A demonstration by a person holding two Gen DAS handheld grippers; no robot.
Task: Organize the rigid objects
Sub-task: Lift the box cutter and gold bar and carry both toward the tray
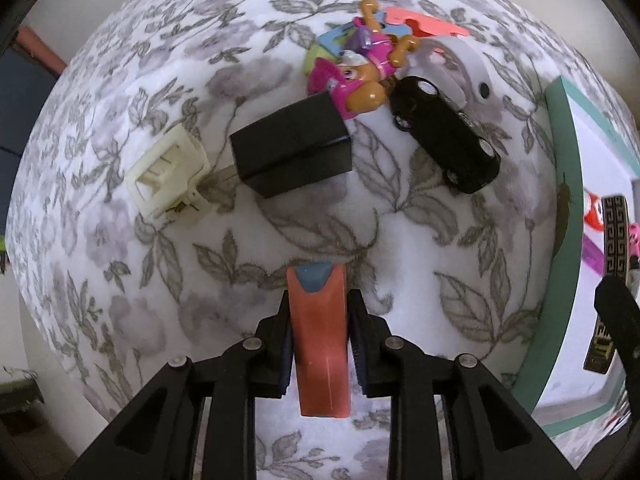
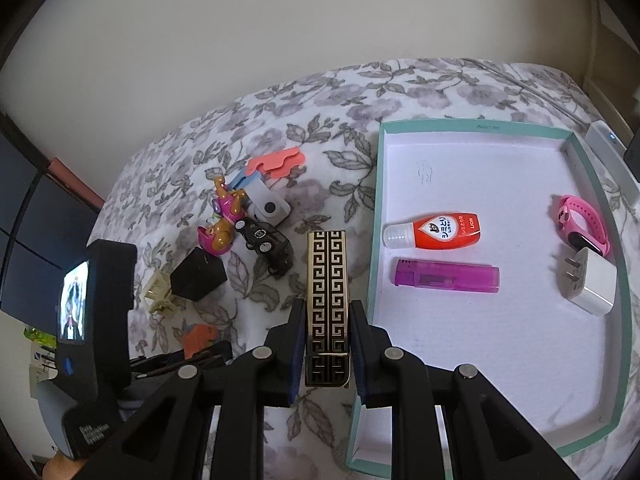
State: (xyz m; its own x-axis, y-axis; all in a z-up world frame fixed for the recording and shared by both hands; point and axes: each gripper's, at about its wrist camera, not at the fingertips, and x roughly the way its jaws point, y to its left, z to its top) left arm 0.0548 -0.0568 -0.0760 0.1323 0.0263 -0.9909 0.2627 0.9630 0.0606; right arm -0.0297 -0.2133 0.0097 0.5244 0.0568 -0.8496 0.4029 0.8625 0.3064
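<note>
Already you have both tools loaded. Your left gripper (image 1: pixel 318 344), low centre of the left wrist view, is clamped on an orange toy piece with a blue tip (image 1: pixel 318 332), hanging point-down over the floral bedspread (image 1: pixel 120 240). Your right gripper (image 2: pixel 326 344), low centre of the right wrist view, is closed on a gold-and-black patterned case (image 2: pixel 327 292), held just beside the left wall of the teal-edged box (image 2: pixel 376 216) and not yet over its floor.

By my judgement you are partway through. Four things lie in the box on the right of that view: one red stain-remover bottle (image 2: pixel 440 232), one purple lighter (image 2: pixel 448 276), one pink wristband (image 2: pixel 586 220) and one white plug adapter (image 2: pixel 592 284), the last two touching near the right wall. The two held pieces come next.

Left loose on the bedspread, going from near to far in the left wrist view: one cream hair claw (image 1: pixel 168 172) at centre left, one black box (image 1: pixel 292 148) just beside it, one black toy car (image 1: pixel 446 134) to the right, one pink puppy figure (image 1: pixel 360 76) touching the black box's far corner, one white strap-like item (image 1: pixel 472 68) behind the car, and at the top a small heap of flat foam pieces (image 1: pixel 428 24). I can make out a coral, a blue and a green one, though more may be hidden beneath the figure.
</note>
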